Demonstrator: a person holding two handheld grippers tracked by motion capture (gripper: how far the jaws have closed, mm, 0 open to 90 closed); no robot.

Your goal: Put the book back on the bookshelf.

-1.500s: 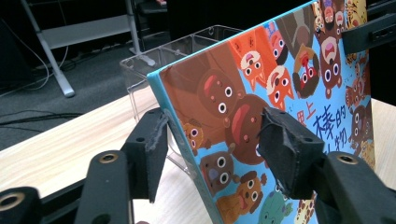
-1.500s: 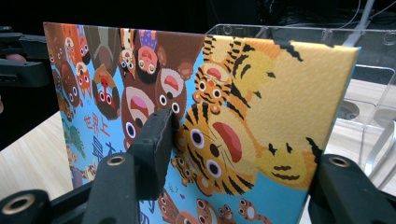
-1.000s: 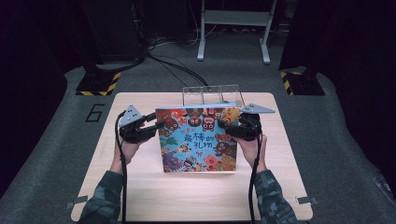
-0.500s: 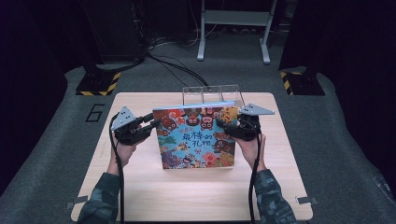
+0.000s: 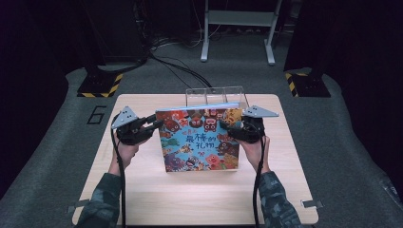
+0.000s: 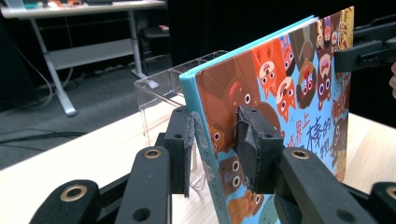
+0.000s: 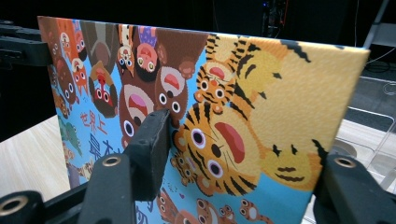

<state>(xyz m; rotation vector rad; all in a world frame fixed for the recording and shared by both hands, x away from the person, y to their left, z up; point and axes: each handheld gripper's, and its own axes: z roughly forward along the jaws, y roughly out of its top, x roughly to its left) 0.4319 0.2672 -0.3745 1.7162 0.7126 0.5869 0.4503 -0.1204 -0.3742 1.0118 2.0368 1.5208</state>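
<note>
High view: we see the picture book (image 5: 199,140) tilted above the wooden table (image 5: 142,190), before the clear organizer (image 5: 216,94). Left gripper view: left gripper (image 6: 219,140), jaws just closing, clamps its spine edge. Right gripper view: right gripper (image 7: 243,154) clasps the opposite edge.

Picture book (image 5: 199,140): stiff board cover, printed paper, smooth with a soft sheen; page block edge matt.
Table (image 5: 157,190): pale wood-grain top, matt and smooth.
Clear box (image 5: 216,95), at 12 o'clock from the book: transparent plastic, glossy.
Left gripper (image 6: 215,144): matt black plastic jaws, metal rivets, rough dark foam pads (image 6: 252,140).
Sleeves (image 5: 102,204): camouflage cloth.
Floor: grey carpet, coarse.
</note>
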